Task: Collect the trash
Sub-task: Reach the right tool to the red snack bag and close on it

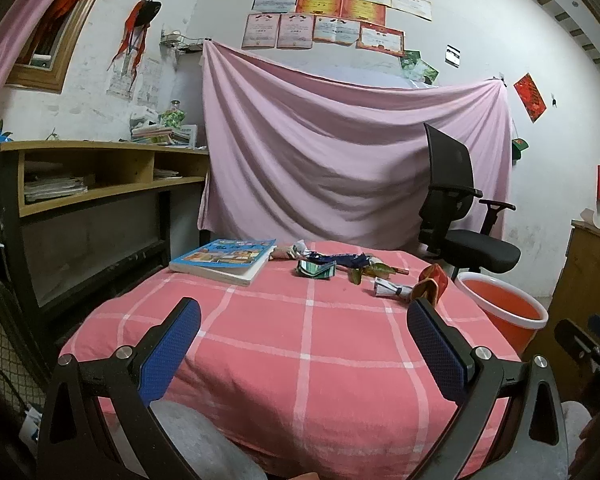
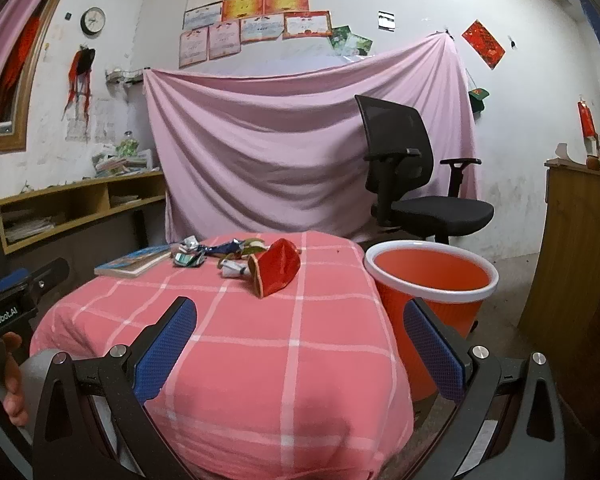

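Crumpled wrappers and paper scraps, loose trash (image 1: 340, 266): heaped at frame centre on the pink checked tablecloth (image 1: 300, 340), beside the blue paperback book (image 1: 225, 260). Left gripper (image 1: 304, 344) and right gripper (image 2: 300, 346): both spread wide, nothing held. Risk judged: light scraps may be flicked past the orange plastic bucket (image 2: 432, 276) at right, or the book caught instead.

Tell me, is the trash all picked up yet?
Not yet. Done: nothing that shows; what can be seen of the inside of the orange bin is bare. In hand: nothing; the left hand-held gripper and right hand-held gripper are both open and empty. Left: all the wrappers and the red packet lie on the pink checked table beside a book.
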The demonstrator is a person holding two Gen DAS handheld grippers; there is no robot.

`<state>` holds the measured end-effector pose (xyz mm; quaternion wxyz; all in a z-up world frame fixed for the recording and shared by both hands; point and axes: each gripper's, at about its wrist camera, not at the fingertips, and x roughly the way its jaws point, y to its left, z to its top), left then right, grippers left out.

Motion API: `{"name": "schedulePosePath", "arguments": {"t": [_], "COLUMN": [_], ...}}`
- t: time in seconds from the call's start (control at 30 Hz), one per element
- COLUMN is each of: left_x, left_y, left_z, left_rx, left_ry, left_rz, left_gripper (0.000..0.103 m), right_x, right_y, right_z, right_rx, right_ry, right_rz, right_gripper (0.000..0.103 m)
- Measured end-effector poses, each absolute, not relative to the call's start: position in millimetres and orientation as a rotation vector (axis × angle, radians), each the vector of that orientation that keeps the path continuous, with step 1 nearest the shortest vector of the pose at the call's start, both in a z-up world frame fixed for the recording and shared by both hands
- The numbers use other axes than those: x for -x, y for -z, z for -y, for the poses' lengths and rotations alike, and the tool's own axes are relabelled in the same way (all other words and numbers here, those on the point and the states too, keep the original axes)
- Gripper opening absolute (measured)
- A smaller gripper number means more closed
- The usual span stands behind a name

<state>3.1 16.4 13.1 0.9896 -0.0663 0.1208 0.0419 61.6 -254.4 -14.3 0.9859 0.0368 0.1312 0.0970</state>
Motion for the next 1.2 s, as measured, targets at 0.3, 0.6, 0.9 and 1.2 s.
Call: {"name": "schedulePosePath", "arguments": {"t": [0.3, 0.6, 0.9, 1.2], "left_x": [-38, -100, -153, -198], "left_y": [-18, -14, -8, 2], "left_z": [-4, -1, -17, -36], "left_rx": [0.117, 0.100, 0.118, 0.130], "left_ry": [-0.058, -0.028, -0.050, -0.054], "left_rz": [-0.177, -0.211, -0.245, -0.347], "left_gripper": [0.101, 0.101, 0.101, 0.101], "right_x": [-73, -131, -205, -282], "right_y": [-3, 1, 3, 22], "right_z": [261, 268, 260, 231], "right_rx": [-0.057, -0.080, -0.128, -0.148], "right_ry": [-0.122, -0.156, -0.298, -0.378], "right_rz": [-0.067, -0.135, -0.307, -0.595], "right_gripper": [0.103, 0.103, 0.103, 0.103]}}
